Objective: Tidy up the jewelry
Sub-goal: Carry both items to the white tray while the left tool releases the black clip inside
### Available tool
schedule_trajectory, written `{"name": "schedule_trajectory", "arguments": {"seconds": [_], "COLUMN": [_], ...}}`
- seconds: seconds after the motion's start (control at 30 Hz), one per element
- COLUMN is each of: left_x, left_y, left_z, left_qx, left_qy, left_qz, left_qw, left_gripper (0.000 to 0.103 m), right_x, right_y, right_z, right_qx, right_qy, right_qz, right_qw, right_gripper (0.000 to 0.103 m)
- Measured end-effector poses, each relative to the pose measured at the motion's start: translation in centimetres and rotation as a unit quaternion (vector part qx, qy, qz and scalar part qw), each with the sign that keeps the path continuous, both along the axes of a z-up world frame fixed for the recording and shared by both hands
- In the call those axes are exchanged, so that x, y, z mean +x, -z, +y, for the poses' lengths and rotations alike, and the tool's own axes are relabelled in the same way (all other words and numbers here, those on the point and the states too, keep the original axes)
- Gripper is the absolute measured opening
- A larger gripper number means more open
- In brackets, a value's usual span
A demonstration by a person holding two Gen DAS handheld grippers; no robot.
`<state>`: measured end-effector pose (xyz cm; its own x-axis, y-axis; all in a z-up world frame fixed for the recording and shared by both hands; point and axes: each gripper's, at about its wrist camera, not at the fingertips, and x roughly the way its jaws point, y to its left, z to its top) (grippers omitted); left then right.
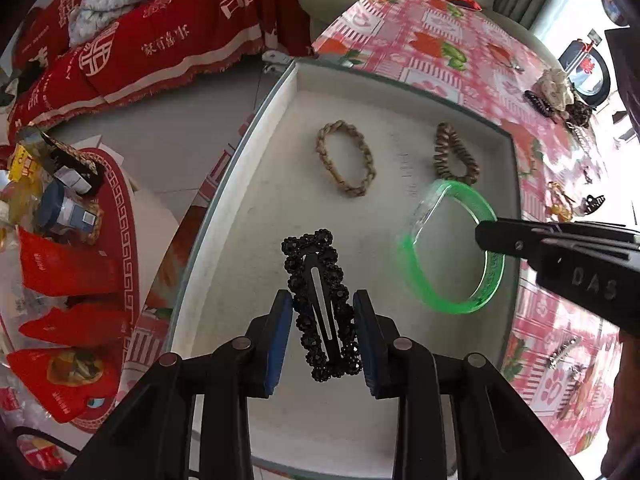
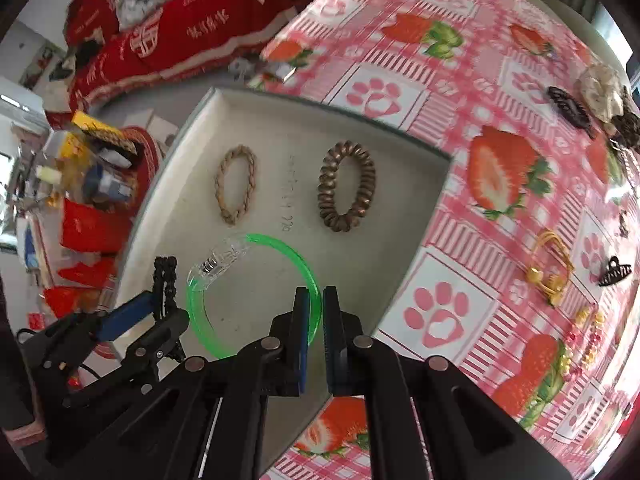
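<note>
Left wrist view shows the table under its pink strawberry-and-paw cloth, with the shallow white tray set at the near-left edge so that sorted pieces collect in one place. Loose items not yet sorted lie well apart on the cloth to the right — a yellow hair tie, a small black claw clip and a dark clip at the far right.

Inside the tray, two rings lie side by side along the far part of the floor: the braided tan hair tie on the left and the brown spiral hair tie on the right, apart from each other, apparently to keep like items in a row.

The green bangle, with a clear segment at its far-left side, sits nearer than the spiral tie. The right gripper is clamped on the bangle's near-right rim, a thin edge grip that suits a rigid hoop. Whether the bangle touches the tray floor cannot be told.

The black beaded hair clip is smallest in play. The left gripper has its blue pads against the clip's two long sides — closed on it — holding it lengthwise over the tray's near-left area, probably for placement beside the bangle.
</note>
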<state>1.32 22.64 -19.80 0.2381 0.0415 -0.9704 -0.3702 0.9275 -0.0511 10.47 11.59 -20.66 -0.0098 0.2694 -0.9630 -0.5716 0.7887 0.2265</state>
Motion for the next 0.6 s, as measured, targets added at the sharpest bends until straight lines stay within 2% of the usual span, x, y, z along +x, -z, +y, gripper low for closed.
{"name": "schedule_trajectory", "arguments": {"seconds": [0.33,0.6], "left_x": [2.0,4.2], "left_y": [1.6,2.2], "left_z": [0.8,1.0], "left_qx": [0.005,0.012], "left_qy": [0.005,0.009], "left_qz": [0.003,-0.005], "left_qw": [1.0000,0.9999], "left_gripper": [0.038,0.039], "right_x": [0.7,2.9], "right_y": [2.9,3.0], "right_z": [1.4,1.1], "right_qx": [-0.046,-0.052], "right_qy": [0.003,0.021], "right_qz": [0.000,-0.016], "right_qw": [0.999,0.998], "right_gripper": [0.007,0.007]}}
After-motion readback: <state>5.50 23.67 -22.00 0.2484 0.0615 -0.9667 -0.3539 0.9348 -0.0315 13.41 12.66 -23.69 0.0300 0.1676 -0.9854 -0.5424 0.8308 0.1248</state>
